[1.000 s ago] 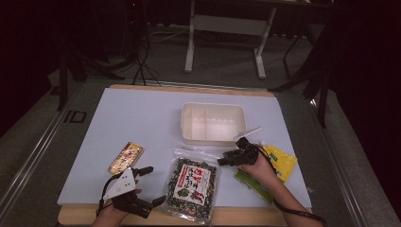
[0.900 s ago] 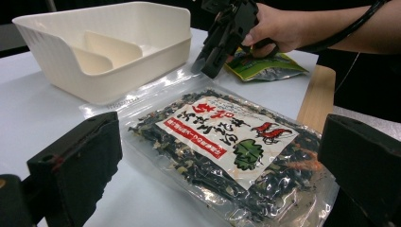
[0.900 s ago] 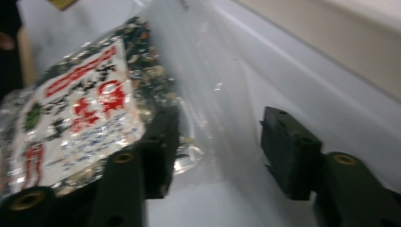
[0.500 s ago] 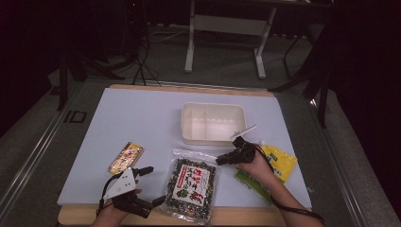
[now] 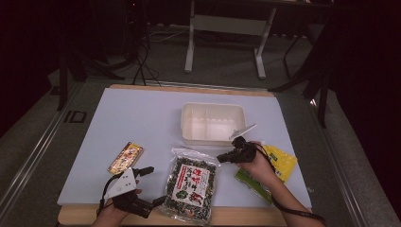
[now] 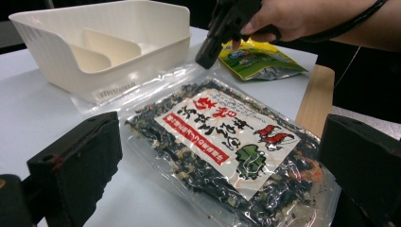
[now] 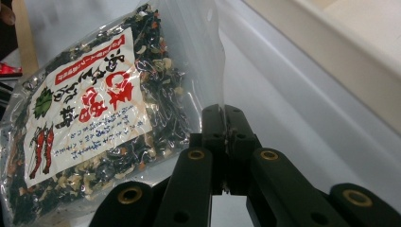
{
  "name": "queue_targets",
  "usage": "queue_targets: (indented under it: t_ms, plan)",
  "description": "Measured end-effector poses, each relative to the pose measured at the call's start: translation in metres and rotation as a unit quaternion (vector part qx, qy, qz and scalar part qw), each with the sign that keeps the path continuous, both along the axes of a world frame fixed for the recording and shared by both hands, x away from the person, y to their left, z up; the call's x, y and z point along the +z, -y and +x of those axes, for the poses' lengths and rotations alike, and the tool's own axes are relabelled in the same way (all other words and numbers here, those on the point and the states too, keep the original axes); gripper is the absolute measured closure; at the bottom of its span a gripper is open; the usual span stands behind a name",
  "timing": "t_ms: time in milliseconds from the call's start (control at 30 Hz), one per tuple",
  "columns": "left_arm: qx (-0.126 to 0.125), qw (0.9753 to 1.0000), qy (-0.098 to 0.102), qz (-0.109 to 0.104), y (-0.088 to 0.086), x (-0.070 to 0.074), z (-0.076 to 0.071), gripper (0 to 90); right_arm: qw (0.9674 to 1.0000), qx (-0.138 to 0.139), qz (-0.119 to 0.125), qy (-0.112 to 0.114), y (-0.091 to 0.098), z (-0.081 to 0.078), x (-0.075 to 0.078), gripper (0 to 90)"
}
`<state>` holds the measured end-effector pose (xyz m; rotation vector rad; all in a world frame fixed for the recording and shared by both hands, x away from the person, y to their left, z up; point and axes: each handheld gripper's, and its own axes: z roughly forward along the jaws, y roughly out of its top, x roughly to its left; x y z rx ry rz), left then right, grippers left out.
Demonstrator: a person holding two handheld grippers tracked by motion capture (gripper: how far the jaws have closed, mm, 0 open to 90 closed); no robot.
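A clear bag of dark dried seaweed mix [image 5: 191,182] with a red and white label lies flat near the table's front edge. My right gripper [image 5: 221,158] sits at the bag's upper right corner. Its jaws have just been closing and now stand shut, pinching the bag's clear top edge [image 7: 215,71]. In the right gripper view the right gripper [image 7: 226,113] has its tips together on that plastic. My left gripper [image 5: 153,185] rests at the bag's left side, open. In the left gripper view the bag [image 6: 222,142] lies ahead between the left gripper's wide jaws, untouched.
A white divided tray [image 5: 213,108] stands just behind the bag, empty. A yellow-green packet [image 5: 281,161] and a green packet [image 5: 250,182] lie under the right hand. A small orange snack packet [image 5: 126,157] lies left of the bag. The wooden table edge [image 5: 236,216] runs along the front.
The right gripper has slid a little left to the bag's corner and its jaws have closed on the clear edge. The left gripper has stayed where it was.
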<state>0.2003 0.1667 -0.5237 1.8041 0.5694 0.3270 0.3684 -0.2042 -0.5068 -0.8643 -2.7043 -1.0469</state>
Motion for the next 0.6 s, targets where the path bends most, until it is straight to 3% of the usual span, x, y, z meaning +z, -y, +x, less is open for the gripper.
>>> queue_targets:
  t_ms: [400, 600]
  plan:
    - [0.033, 0.9989, -0.019, 0.026, -0.003, -0.002, 0.005, 0.7, 0.9977, 0.018, 0.015, 0.064, -0.006, -0.015, 0.038, 89.7]
    - [0.056, 0.9978, -0.03, 0.019, -0.006, 0.0, 0.007, 0.7, 0.9948, 0.027, 0.035, 0.092, -0.009, -0.025, 0.059, 89.8]
